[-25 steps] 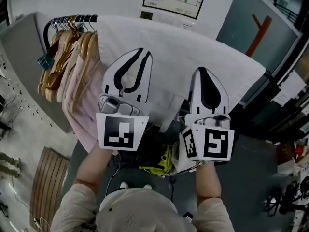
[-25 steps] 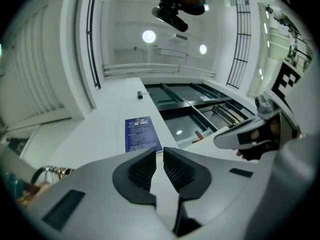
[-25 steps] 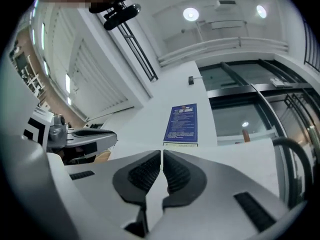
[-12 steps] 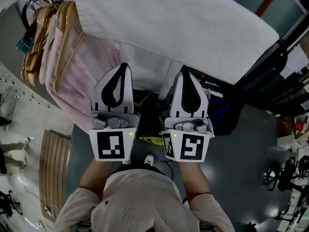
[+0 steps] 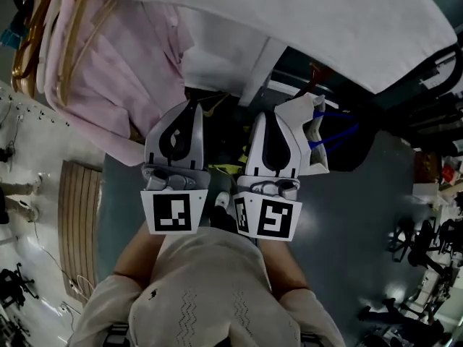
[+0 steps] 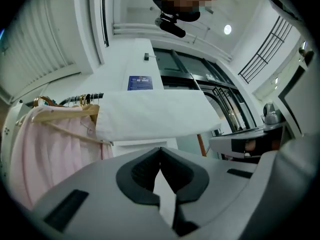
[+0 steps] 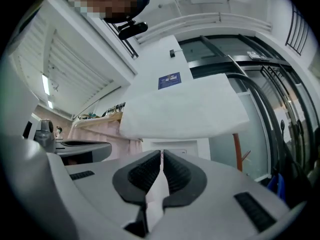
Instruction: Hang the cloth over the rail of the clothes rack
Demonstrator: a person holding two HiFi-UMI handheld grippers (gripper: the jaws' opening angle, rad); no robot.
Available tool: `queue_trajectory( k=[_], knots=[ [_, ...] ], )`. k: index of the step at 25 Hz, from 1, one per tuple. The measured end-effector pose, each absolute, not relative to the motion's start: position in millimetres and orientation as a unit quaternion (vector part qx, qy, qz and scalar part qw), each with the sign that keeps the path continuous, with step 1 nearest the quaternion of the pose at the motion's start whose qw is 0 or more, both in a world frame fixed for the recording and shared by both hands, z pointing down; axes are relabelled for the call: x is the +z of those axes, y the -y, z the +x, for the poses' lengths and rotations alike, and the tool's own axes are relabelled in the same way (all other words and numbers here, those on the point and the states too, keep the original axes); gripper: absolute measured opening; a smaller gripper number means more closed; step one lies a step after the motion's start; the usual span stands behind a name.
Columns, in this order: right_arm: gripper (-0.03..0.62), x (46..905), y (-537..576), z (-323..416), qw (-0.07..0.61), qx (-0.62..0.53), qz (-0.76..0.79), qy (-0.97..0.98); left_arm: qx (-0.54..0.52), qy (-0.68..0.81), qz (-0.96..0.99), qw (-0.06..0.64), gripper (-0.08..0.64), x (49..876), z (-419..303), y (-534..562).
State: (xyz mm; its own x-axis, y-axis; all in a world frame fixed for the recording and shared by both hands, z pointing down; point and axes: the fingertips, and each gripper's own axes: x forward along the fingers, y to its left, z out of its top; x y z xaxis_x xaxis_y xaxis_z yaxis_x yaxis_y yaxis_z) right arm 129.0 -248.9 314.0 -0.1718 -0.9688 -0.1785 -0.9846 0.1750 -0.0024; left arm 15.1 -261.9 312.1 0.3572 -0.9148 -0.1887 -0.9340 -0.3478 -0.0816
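The white cloth [image 5: 289,20] lies draped over the rack's rail, spread wide, with a folded flap hanging below it. In the left gripper view the cloth [image 6: 150,116] hangs ahead and above, next to the rail [image 6: 82,99] with its hanger hooks. My left gripper [image 5: 194,107] is below the cloth and apart from it, shut with nothing held. Beside it, my right gripper [image 5: 264,116] is also shut and empty. The right gripper view shows the cloth [image 7: 185,109] beyond the touching tips of the right gripper [image 7: 161,153].
Pink garments [image 5: 108,71] on wooden hangers [image 5: 32,20] fill the rack's left end. A white bag with blue handles [image 5: 315,139] stands on the floor under the cloth. A wooden pallet [image 5: 76,223] lies at left, a yellow item [image 5: 228,168] between the grippers.
Both grippers have drawn back and down from the cloth toward the body. The cloth stays on the rail. The left jaws have closed fully.
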Motion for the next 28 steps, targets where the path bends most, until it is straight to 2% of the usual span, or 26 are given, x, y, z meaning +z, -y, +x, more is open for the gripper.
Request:
queue_trajectory(
  k=[12, 16, 20, 24, 28],
  knots=[
    [0.031, 405.8, 219.1, 125.2, 0.011, -0.031, -0.638, -0.769, 0.002, -0.556, -0.831, 0.011, 0.012, 410.7, 22.7, 232.2],
    [0.031, 424.8, 210.2, 118.4, -0.009, -0.033, -0.637, -0.77, -0.052, -0.531, -0.845, 0.044, 0.014, 428.7, 27.4, 221.6],
    [0.031, 442.9, 204.1, 117.7, -0.029, -0.029, -0.646, -0.763, -0.066, -0.529, -0.845, 0.041, 0.013, 446.5, 27.5, 219.4],
    [0.031, 453.2, 202.6, 115.7, -0.04, -0.037, -0.643, -0.764, -0.014, -0.551, -0.834, -0.023, 0.013, 453.3, 23.1, 220.4],
    [0.031, 455.9, 205.1, 115.1, -0.045, -0.045, -0.643, -0.764, -0.019, -0.55, -0.835, -0.021, 0.013, 453.7, 21.2, 221.1]
  ],
)
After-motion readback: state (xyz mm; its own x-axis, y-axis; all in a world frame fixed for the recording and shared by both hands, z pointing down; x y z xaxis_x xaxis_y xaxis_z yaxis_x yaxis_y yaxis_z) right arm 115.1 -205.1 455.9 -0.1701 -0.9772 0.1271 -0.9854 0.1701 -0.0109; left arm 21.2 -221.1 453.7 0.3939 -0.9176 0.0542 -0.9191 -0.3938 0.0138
